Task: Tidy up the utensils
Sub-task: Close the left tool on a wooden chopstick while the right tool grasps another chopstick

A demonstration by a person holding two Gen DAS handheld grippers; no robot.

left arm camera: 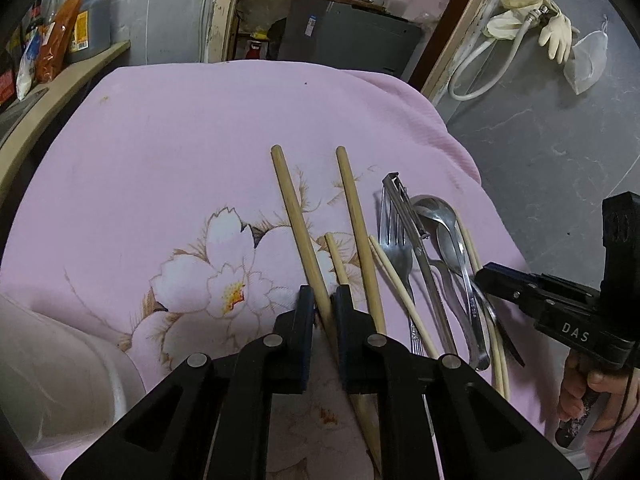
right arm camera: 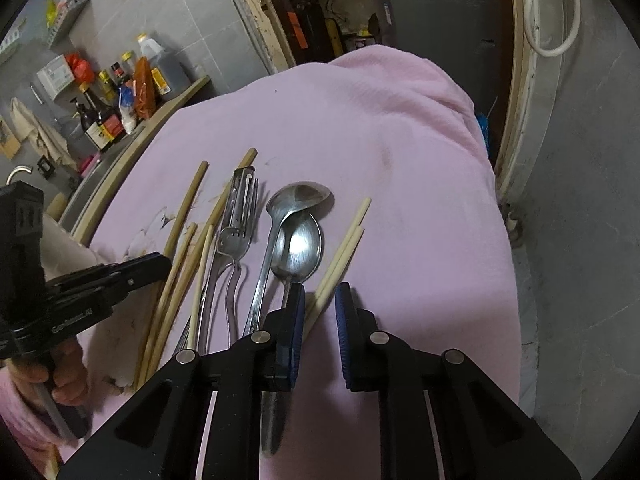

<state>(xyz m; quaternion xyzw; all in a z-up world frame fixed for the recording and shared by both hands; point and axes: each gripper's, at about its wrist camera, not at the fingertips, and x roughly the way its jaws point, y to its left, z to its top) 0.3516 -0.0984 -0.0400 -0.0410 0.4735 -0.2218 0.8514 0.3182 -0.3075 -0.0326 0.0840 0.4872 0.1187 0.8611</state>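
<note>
On the pink flowered cloth [left arm camera: 160,140] lie thick wooden chopsticks, a fork [left arm camera: 394,248], two spoons [left arm camera: 448,240] and thin pale chopsticks. My left gripper [left arm camera: 323,300] is shut on one thick wooden chopstick [left arm camera: 294,216], which runs up between its pads; a second thick chopstick [left arm camera: 356,216] lies just right of it. In the right wrist view my right gripper [right arm camera: 320,296] is shut on the pair of pale chopsticks [right arm camera: 352,228], which crosses slantwise between its pads beside the spoons [right arm camera: 298,240]. The fork [right arm camera: 236,232] lies to their left. Each gripper shows in the other's view: right gripper [left arm camera: 482,276], left gripper [right arm camera: 154,260].
A white tub [left arm camera: 60,360] stands at the cloth's near left edge. A beige counter [left arm camera: 80,68] with bottles and packets runs along the left. Grey tiled floor [left arm camera: 540,140] drops away on the right. A person's hand [left arm camera: 580,392] holds the right gripper's handle.
</note>
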